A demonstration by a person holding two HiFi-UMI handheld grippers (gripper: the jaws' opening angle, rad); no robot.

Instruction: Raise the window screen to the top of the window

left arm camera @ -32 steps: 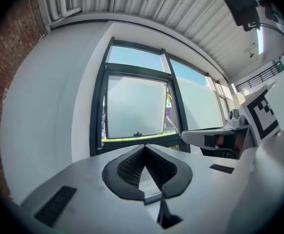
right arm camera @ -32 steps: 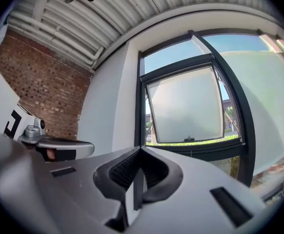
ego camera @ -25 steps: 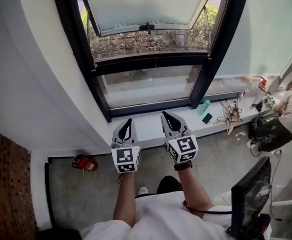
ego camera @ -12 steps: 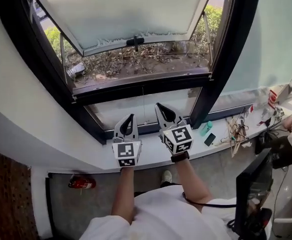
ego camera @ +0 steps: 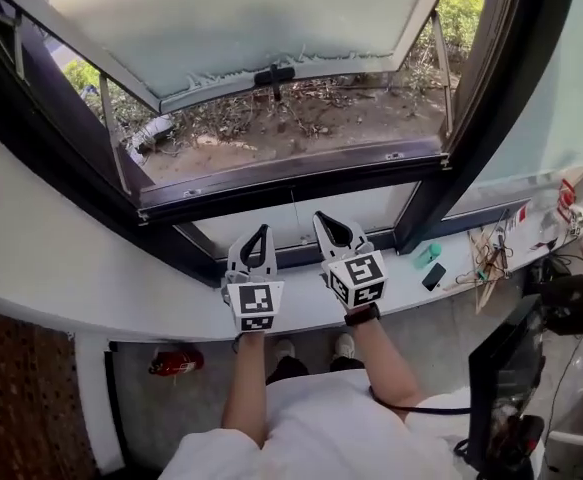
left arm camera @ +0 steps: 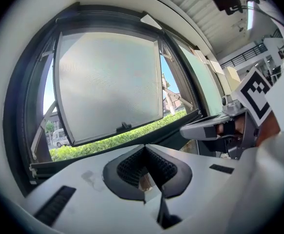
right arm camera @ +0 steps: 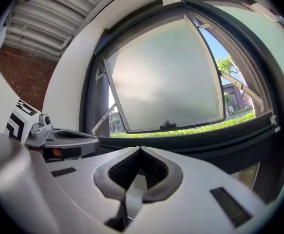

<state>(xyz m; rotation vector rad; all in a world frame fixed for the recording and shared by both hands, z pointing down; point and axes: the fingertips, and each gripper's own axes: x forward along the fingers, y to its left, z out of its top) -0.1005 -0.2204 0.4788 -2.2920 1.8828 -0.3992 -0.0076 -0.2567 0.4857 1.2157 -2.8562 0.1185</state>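
The window screen [ego camera: 241, 18] is a frosted panel in a dark frame, hinged at the top and swung outward, with a black handle [ego camera: 274, 73] on its lower edge. It also fills the left gripper view [left arm camera: 107, 87] and the right gripper view [right arm camera: 166, 77]. My left gripper [ego camera: 261, 231] and right gripper [ego camera: 322, 218] hover side by side over the white sill [ego camera: 171, 303], pointing at the window and well short of the handle. Both are shut with nothing in them; the pads [left arm camera: 132, 167] meet. Each gripper shows in the other's view: right [left arm camera: 205, 129], left [right arm camera: 66, 138].
A fixed lower pane [ego camera: 301, 213] sits under the opening, with a thick dark post [ego camera: 471, 158] to its right. On the sill to the right lie a teal bottle [ego camera: 428, 255], a phone [ego camera: 434, 276] and cables [ego camera: 491, 258]. A red extinguisher [ego camera: 176, 361] lies on the floor; a monitor [ego camera: 506, 368] stands at right.
Both grippers have moved forward together toward the window, from over the floor to over the sill. The window now looks closer and larger. The jaws stayed shut.
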